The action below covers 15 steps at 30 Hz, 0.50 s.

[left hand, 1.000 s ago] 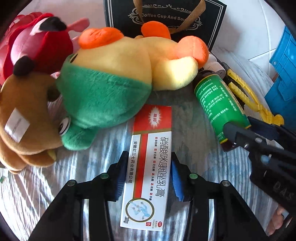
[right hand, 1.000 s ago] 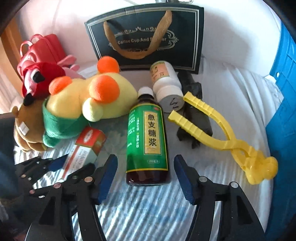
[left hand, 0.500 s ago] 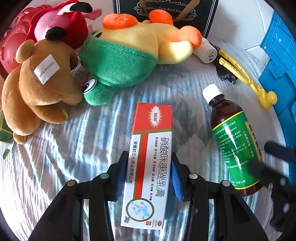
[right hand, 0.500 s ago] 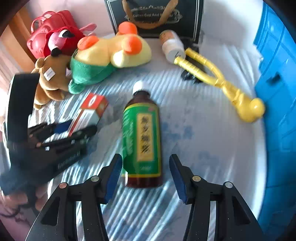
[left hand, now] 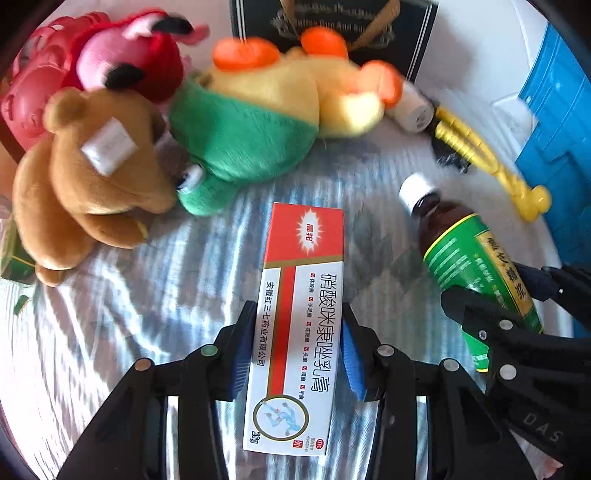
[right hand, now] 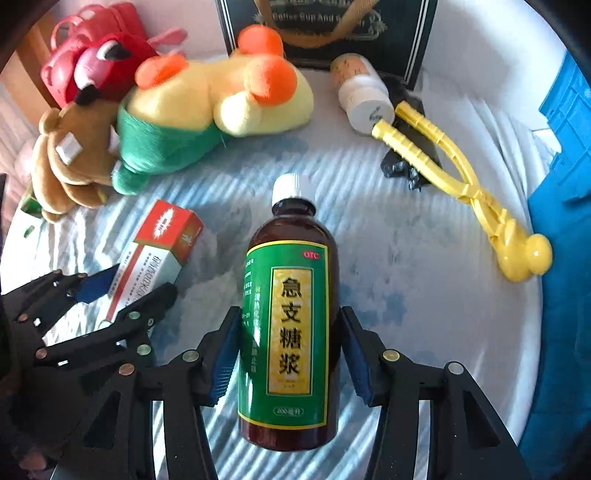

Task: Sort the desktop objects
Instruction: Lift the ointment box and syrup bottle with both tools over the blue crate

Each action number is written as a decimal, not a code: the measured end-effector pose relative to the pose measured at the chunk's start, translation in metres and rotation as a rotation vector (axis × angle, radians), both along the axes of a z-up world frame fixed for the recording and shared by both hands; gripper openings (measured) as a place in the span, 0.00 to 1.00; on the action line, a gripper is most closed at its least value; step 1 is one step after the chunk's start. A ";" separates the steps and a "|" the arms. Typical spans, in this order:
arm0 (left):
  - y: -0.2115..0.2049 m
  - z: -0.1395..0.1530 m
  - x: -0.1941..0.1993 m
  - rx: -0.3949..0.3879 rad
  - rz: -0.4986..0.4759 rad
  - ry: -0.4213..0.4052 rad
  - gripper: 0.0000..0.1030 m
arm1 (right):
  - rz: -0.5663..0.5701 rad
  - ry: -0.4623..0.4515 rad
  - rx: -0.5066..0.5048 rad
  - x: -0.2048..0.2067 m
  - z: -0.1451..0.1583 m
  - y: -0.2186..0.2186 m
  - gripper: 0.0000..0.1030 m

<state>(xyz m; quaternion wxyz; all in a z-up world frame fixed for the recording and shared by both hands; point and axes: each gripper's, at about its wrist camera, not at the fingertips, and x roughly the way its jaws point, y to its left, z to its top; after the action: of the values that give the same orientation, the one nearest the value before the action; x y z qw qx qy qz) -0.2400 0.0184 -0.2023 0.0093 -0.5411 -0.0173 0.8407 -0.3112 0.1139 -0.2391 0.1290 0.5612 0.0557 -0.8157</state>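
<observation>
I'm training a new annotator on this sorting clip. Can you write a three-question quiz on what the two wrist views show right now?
1. True or false: the left gripper is shut on the red and white medicine box.
2. What does the right gripper hold? A) white pill bottle B) green-labelled syrup bottle C) yellow plastic tongs
3. Fill in: the white pill bottle lies on its side in front of the dark ____ bag.

Key
1. True.
2. B: the pads press both sides of the syrup bottle, while the yellow tongs lie untouched on the cloth.
3. Gift: the gift bag stands at the back.
</observation>
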 end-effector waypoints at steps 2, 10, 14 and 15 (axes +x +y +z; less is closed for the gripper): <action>0.000 0.022 0.012 0.010 0.000 0.048 0.41 | -0.003 0.034 -0.021 0.009 0.018 0.002 0.50; -0.075 0.097 0.050 0.033 0.018 0.249 0.41 | 0.017 0.256 -0.058 0.079 0.118 -0.003 0.50; -0.059 0.126 0.077 0.028 0.011 0.359 0.41 | 0.036 0.388 -0.075 0.118 0.170 -0.011 0.50; -0.059 0.136 0.093 0.024 0.004 0.390 0.41 | 0.036 0.422 -0.079 0.133 0.182 -0.013 0.50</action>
<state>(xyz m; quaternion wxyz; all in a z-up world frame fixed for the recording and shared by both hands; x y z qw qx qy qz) -0.1470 -0.0407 -0.0662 0.0170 -0.3678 -0.0261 0.9294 -0.1785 0.1006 -0.0567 0.1508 0.3717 0.0595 -0.9141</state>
